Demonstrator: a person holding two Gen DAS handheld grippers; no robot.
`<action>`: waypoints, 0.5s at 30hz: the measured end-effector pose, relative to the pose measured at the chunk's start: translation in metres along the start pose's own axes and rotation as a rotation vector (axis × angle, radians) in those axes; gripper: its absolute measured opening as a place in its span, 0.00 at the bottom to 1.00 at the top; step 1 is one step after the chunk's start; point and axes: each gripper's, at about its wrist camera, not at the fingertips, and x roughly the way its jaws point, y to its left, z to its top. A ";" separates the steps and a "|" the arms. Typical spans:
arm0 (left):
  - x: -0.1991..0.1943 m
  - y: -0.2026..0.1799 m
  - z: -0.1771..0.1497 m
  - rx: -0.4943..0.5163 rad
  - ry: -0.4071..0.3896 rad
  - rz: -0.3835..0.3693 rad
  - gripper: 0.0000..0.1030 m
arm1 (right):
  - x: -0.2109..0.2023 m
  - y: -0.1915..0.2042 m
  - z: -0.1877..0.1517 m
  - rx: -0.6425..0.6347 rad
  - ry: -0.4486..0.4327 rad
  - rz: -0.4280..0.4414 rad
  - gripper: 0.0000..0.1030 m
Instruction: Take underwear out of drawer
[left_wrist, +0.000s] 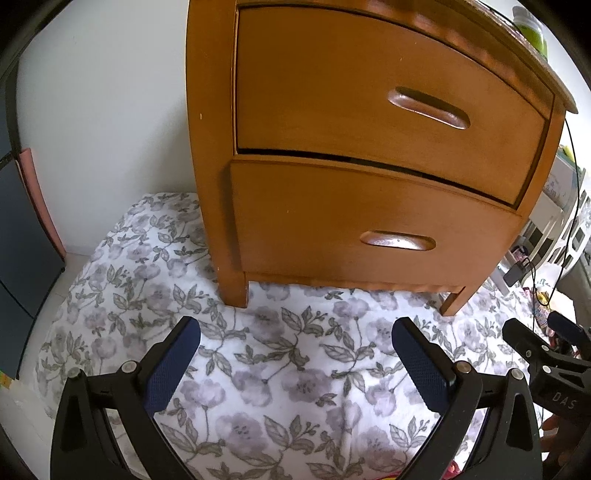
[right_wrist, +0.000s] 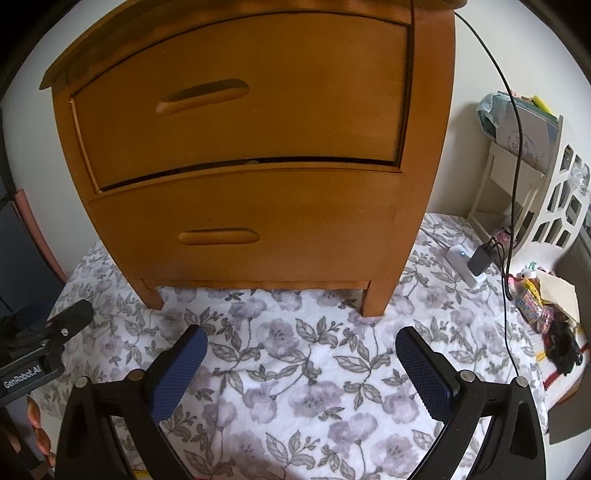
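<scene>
A wooden nightstand (left_wrist: 207, 147) with two drawers stands on a floral sheet. Its upper drawer (left_wrist: 369, 92) and lower drawer (left_wrist: 332, 221) both look pushed in, each with a recessed handle (left_wrist: 397, 242). No underwear is visible. My left gripper (left_wrist: 295, 332) is open, hovering above the sheet in front of the lower drawer with nothing between its blue pads. In the right wrist view the same nightstand (right_wrist: 424, 184) fills the upper frame, and my right gripper (right_wrist: 301, 341) is open and empty, low in front of the lower drawer (right_wrist: 258, 236).
The floral sheet (right_wrist: 295, 369) covers the floor area. A white shelf unit (right_wrist: 546, 206), a power strip with charger (right_wrist: 469, 262) and a black cable (right_wrist: 513, 184) sit to the right, with small toys (right_wrist: 535, 306) nearby. A dark panel (left_wrist: 14, 258) stands left.
</scene>
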 end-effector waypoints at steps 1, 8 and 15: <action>0.000 0.000 0.000 0.000 -0.001 0.001 1.00 | -0.001 0.000 0.000 0.000 -0.003 -0.001 1.00; -0.004 -0.001 0.002 0.007 -0.002 0.003 1.00 | -0.005 0.002 0.003 0.000 -0.010 0.016 1.00; -0.008 -0.002 0.002 0.024 -0.028 0.037 1.00 | -0.009 0.004 0.005 0.005 -0.030 0.024 1.00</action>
